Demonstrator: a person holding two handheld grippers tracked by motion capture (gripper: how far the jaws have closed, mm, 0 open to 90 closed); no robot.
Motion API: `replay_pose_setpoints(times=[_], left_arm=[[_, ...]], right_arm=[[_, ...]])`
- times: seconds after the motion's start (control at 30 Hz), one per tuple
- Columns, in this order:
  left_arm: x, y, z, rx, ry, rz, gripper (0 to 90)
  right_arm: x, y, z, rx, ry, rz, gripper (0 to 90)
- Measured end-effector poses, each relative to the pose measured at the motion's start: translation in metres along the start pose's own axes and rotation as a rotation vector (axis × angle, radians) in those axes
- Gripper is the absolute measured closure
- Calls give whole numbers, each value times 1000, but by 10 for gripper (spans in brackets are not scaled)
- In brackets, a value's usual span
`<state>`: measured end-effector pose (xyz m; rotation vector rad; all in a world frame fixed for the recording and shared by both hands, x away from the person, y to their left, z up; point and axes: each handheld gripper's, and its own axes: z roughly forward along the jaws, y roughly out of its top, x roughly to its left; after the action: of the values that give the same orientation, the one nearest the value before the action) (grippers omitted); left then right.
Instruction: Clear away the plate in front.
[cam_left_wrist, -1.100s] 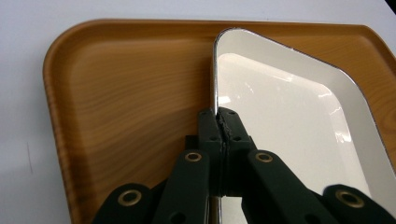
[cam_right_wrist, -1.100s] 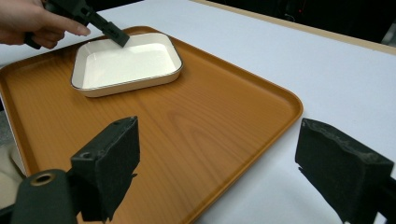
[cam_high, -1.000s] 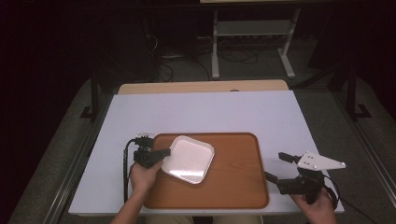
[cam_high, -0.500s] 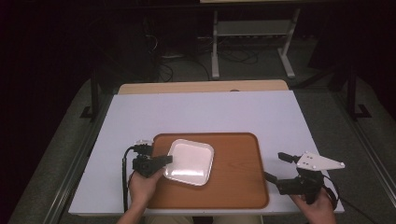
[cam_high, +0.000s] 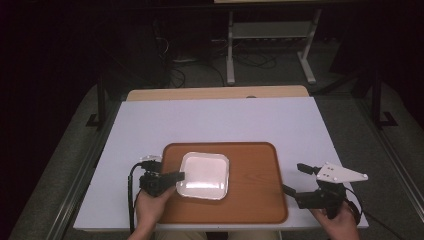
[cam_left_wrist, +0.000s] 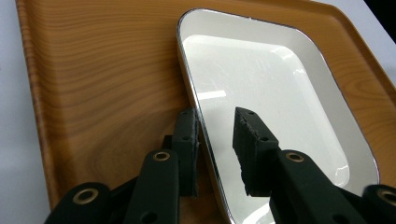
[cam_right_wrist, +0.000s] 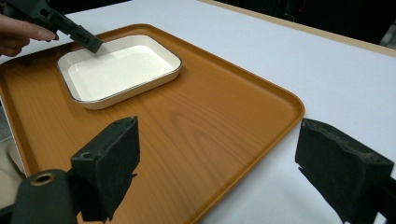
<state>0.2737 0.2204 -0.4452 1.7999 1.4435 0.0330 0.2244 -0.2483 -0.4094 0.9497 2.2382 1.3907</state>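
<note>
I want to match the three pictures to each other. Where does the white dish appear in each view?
High view: white dish lies on the left half of the wooden tray.
Left gripper view: dish right of centre, its near rim between the left gripper jaws.
Right gripper view: dish at upper left.
Shared landmark: the wooden tray.

White rectangular dish (cam_high: 203, 175) lies flat on wooden tray (cam_high: 255, 195).

Your left gripper (cam_high: 176, 176) points level toward the right, its jaws just opened and now standing a little apart. Your right gripper (cam_high: 295, 180) rests low at the right, jaws spread wide, gripped from below by your right hand (cam_high: 341, 220).
</note>
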Motion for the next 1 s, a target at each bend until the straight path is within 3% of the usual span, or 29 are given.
replay_pose_setpoints(times=[1.0], left_arm=[[-12,-11,3,8,-45,13,705]], right_arm=[[0,0,0,5,1,-2,131]])
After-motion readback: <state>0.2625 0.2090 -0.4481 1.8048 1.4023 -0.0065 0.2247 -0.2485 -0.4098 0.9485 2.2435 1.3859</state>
